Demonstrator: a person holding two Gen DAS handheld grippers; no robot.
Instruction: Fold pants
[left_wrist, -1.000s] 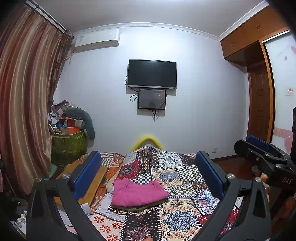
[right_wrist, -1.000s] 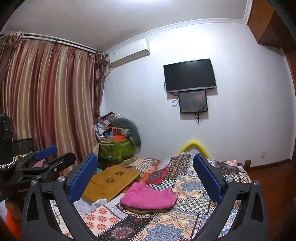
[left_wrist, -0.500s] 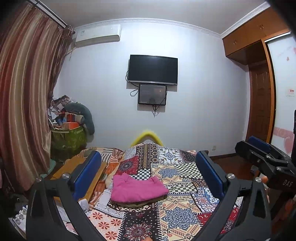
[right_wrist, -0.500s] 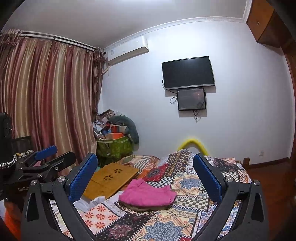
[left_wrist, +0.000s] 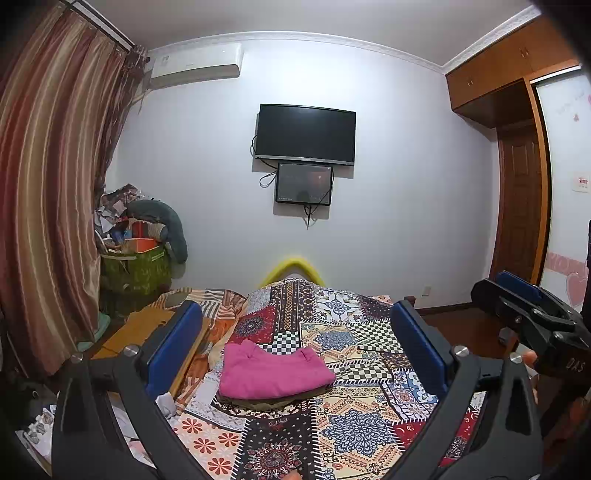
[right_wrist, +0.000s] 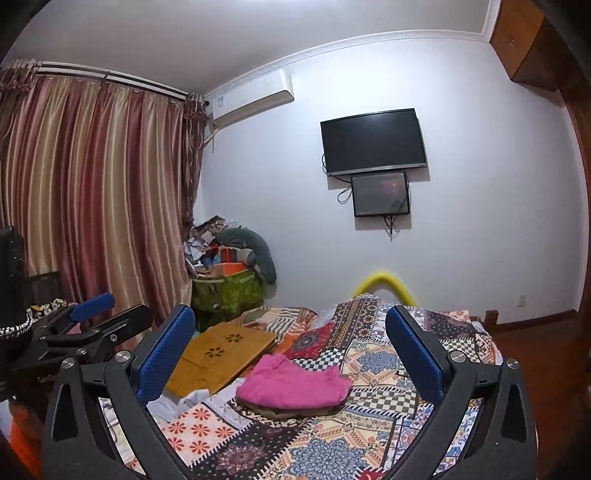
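Folded pink pants (left_wrist: 273, 373) (right_wrist: 293, 382) lie in a neat stack on the patchwork bedspread (left_wrist: 354, 424) (right_wrist: 369, 369), on top of a darker olive garment whose edge shows underneath. My left gripper (left_wrist: 295, 332) is held up above the bed, open, with nothing between its blue pads (left_wrist: 173, 343). My right gripper (right_wrist: 291, 332) is likewise open and empty, raised in front of the stack. Each gripper appears at the edge of the other's view: the right gripper (left_wrist: 532, 314) at the right edge, the left gripper (right_wrist: 92, 325) at the left edge.
A wooden lap table (right_wrist: 221, 350) lies left of the pants on the bed. A green bin piled with clutter (left_wrist: 136, 266) stands by the striped curtain (left_wrist: 48, 206). A TV (left_wrist: 306, 134) hangs on the far wall; a wooden door (left_wrist: 521, 206) is at right.
Both views have tilted slightly upward and drawn back a little; the pants stack sits lower in frame. Both grippers remain open and the stack has not moved.
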